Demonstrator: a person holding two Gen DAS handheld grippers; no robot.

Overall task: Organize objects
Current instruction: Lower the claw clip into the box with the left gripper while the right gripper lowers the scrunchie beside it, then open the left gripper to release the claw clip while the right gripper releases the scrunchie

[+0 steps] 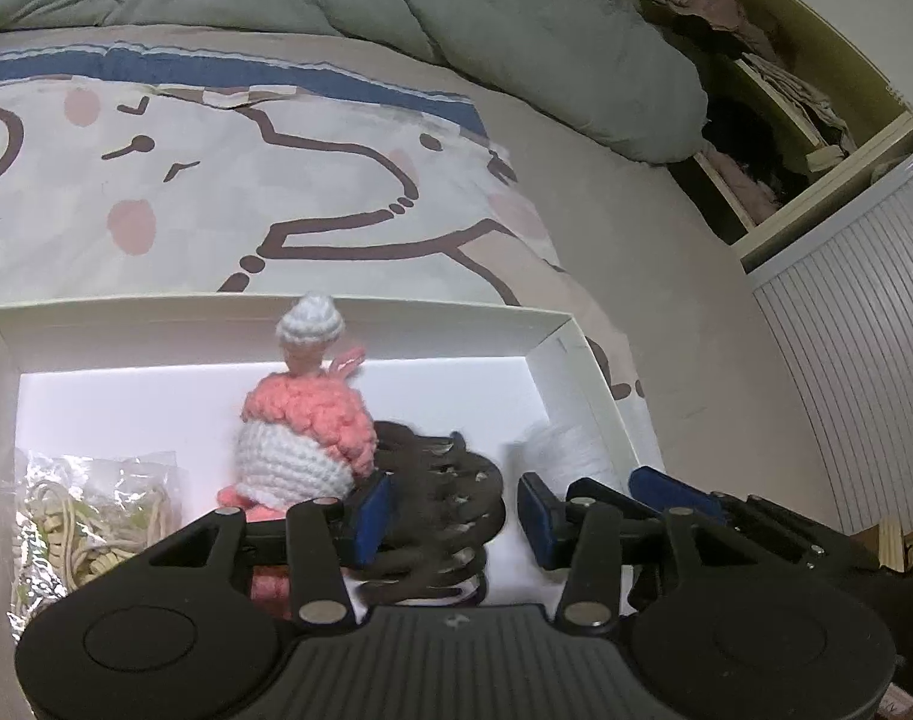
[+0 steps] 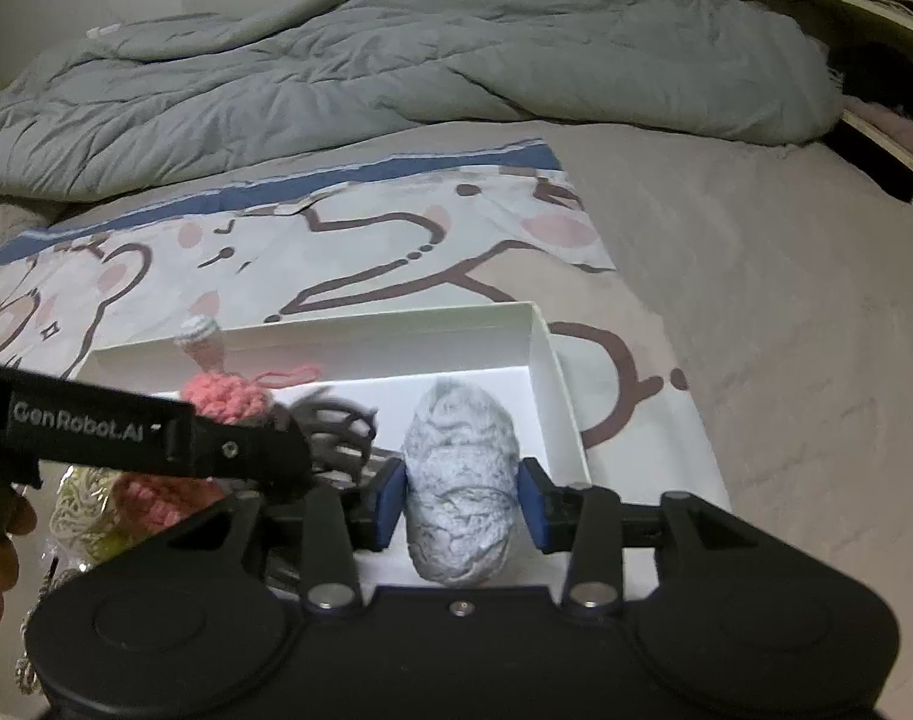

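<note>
Blue pads of the left gripper flank a dark hair claw without pressing; the right gripper brackets a grey fuzzy bundle, contact unclear, by the white box's right wall. Farther back, a crocheted doll stands mid-box, bare floor behind.

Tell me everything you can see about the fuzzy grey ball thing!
The grey ball is an egg-shaped lump that looks like fluffy, crinkly wool, pale bluish grey. It lies lengthwise in the white box, near the right wall. The right gripper has a blue pad on each side of it, right up against it or nearly so. A dark hair clip lies to its left.
</note>
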